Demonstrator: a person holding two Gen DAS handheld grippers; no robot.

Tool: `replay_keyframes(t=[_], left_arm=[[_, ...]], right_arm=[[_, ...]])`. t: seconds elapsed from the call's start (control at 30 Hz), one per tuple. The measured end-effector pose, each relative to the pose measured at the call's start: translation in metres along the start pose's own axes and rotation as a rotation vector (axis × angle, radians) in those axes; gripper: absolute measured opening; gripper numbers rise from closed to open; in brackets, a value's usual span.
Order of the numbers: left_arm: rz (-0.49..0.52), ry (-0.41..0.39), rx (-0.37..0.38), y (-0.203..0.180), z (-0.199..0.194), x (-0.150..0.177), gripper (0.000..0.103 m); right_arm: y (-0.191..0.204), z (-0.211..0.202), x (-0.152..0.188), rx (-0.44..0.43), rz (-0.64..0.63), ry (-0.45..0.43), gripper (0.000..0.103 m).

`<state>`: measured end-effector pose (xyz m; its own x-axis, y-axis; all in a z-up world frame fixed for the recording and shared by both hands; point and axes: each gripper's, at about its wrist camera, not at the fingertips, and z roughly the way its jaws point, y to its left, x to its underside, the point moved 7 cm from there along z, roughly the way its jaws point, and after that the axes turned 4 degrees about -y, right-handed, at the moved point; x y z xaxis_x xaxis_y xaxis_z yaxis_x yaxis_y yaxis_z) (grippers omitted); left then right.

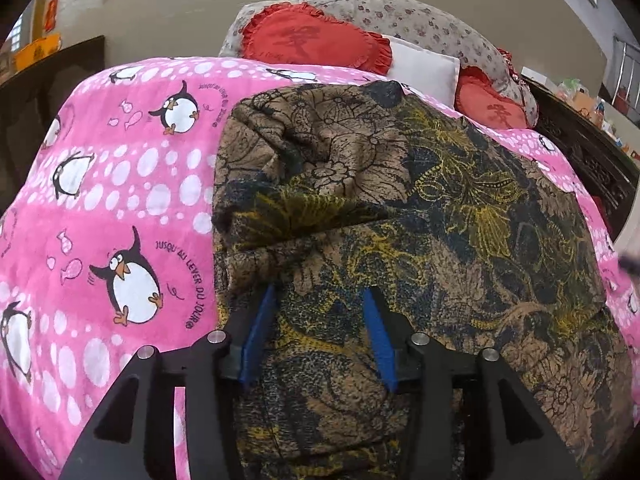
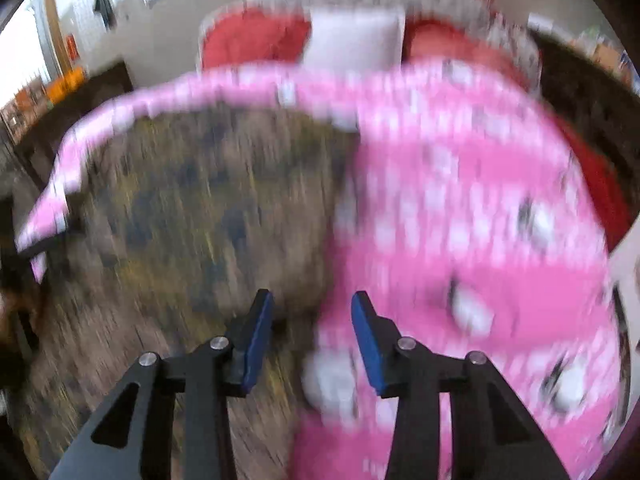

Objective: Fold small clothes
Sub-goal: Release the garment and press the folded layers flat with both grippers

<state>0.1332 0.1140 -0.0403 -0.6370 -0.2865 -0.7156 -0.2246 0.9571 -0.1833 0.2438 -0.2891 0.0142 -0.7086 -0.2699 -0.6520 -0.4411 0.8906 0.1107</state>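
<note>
Step in hand: While both tongs stood apart over the bed, the fold appeared to be between grasps, with no edge taken up.
Left tongs (image 1: 320, 300): blue pads spread wide, nothing clamped; cloth lay between and beneath them, but whether the pads touched it could not be told.
Right tongs (image 2: 312, 304): pads likewise apart and empty; heavy motion blur in this view indicated a fast move, direction not determinable.
Garment (image 1: 400, 220): brown floral cloth with yellow and dark print, lying on the pink bedspread (image 1: 120, 200), rumpled, with a raised crease across its near-left part; in the right wrist view its edge (image 2: 200, 200) lay left of the tongs.
Next move: judged to call for closing each pair of tongs on a near hem or corner, then carrying that edge over toward the far side.
Obstructions: the crease was likely to need flattening first; the soft bedspread could get pinched together with the hem.
Far surroundings: red heart cushions (image 1: 316, 38), a white pillow (image 1: 424, 70) and a floral quilt (image 1: 420, 20) at the bed head, well apart from the garment.
</note>
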Motion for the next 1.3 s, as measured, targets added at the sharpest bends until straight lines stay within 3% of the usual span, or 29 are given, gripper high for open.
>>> replay_keyframes(t=[0.13,0.23,0.33,0.43,0.6,0.67,0.73,0.8,0.87,0.93,1.03,1.1,1.17,1.2,1.23,1.3], left_arm=[[-0.038,-0.002,0.036,0.007,-0.002,0.001,0.025],[-0.045,-0.003,0.044,0.009,-0.003,0.002,0.025],[-0.044,-0.002,0.041,0.010,-0.003,0.002,0.025],[-0.031,0.000,0.025,0.008,-0.002,0.002,0.025],[-0.034,0.000,0.026,0.007,-0.002,0.000,0.025],[-0.031,0.000,0.023,0.007,-0.002,0.000,0.025],[-0.033,0.000,0.023,0.007,-0.002,0.000,0.025],[-0.031,0.000,0.022,0.007,-0.002,0.000,0.025],[-0.032,0.001,0.024,0.007,-0.002,0.000,0.025],[-0.030,0.001,0.021,0.006,-0.002,0.000,0.025],[-0.028,0.002,0.019,0.006,-0.002,0.000,0.025],[-0.026,0.002,0.019,0.006,-0.002,0.000,0.025],[-0.028,0.003,0.019,0.006,-0.002,0.000,0.025],[-0.028,0.003,0.020,0.006,-0.002,0.000,0.025],[-0.028,0.002,0.020,0.006,-0.002,0.000,0.025],[-0.028,0.002,0.020,0.006,-0.002,0.001,0.025]], right_arm=[[0.037,0.014,-0.061,-0.129,-0.026,-0.126,0.044],[0.037,0.049,-0.077,-0.047,-0.033,-0.128,0.044],[0.006,0.109,-0.053,0.056,0.059,0.041,0.049],[0.002,0.112,-0.043,0.007,0.100,-0.042,0.050],[0.005,0.102,-0.049,0.027,0.089,0.014,0.048],[0.021,0.077,-0.057,0.058,0.048,-0.034,0.046],[0.037,0.056,-0.054,0.036,0.007,-0.072,0.047],[0.055,0.051,-0.030,0.023,-0.026,-0.024,0.050],[0.058,0.073,0.011,0.072,-0.066,0.115,0.063],[0.056,0.072,0.021,0.080,-0.062,0.052,0.064],[0.057,0.062,0.015,0.114,0.027,0.097,0.062],[0.068,0.051,0.005,0.097,0.036,0.052,0.062],[0.092,0.046,0.010,0.030,0.015,0.030,0.064],[0.100,0.053,0.021,0.023,0.000,0.068,0.066],[0.104,0.064,0.036,0.044,-0.024,0.128,0.067],[0.111,0.055,0.041,0.086,-0.084,0.078,0.067]])
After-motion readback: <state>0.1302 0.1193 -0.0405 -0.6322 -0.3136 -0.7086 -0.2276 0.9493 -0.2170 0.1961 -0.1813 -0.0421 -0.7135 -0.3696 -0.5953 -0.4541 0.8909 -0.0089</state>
